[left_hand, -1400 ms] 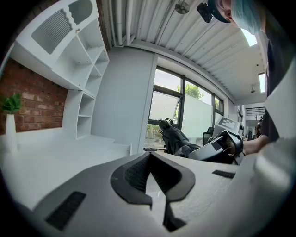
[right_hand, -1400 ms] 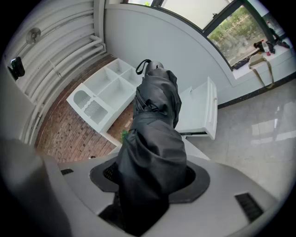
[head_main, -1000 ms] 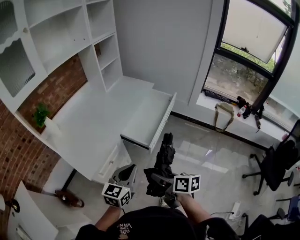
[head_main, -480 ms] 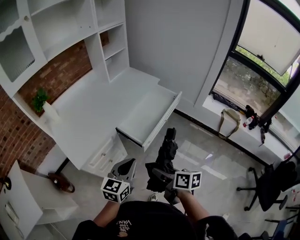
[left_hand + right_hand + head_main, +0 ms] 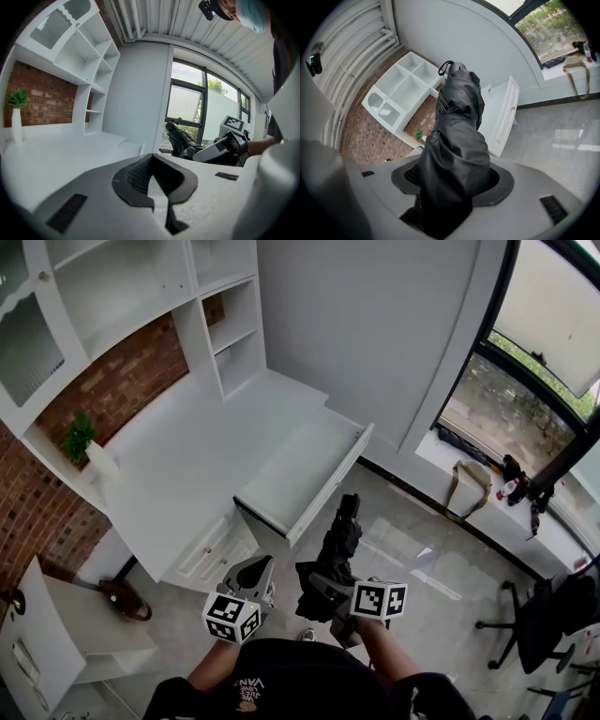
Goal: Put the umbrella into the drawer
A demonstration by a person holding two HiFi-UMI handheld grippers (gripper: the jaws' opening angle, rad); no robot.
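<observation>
A folded black umbrella (image 5: pixel 338 545) sticks forward out of my right gripper (image 5: pixel 323 584), which is shut on its lower part. Seen from the right gripper, the umbrella (image 5: pixel 457 140) fills the gap between the jaws of that gripper (image 5: pixel 454 176), its strap end pointing at the open white drawer (image 5: pixel 505 110). The drawer (image 5: pixel 302 472) is pulled out of the desk, just beyond the umbrella's tip, and looks empty. My left gripper (image 5: pixel 255 570) hangs beside the right one, shut on nothing. The left gripper view shows its jaws (image 5: pixel 152 164) together, with the umbrella (image 5: pixel 180 138) to the right.
A white desk (image 5: pixel 178 484) with shelf units stands against a brick wall, and a small plant in a white vase (image 5: pixel 82 446) sits on it. A bag (image 5: pixel 469 486) and bottles lie on the window sill. An office chair (image 5: pixel 548 610) stands at the right on the tiled floor.
Both grippers have moved forward with the umbrella, and the open drawer now lies closer to its tip. The grip has not changed.
</observation>
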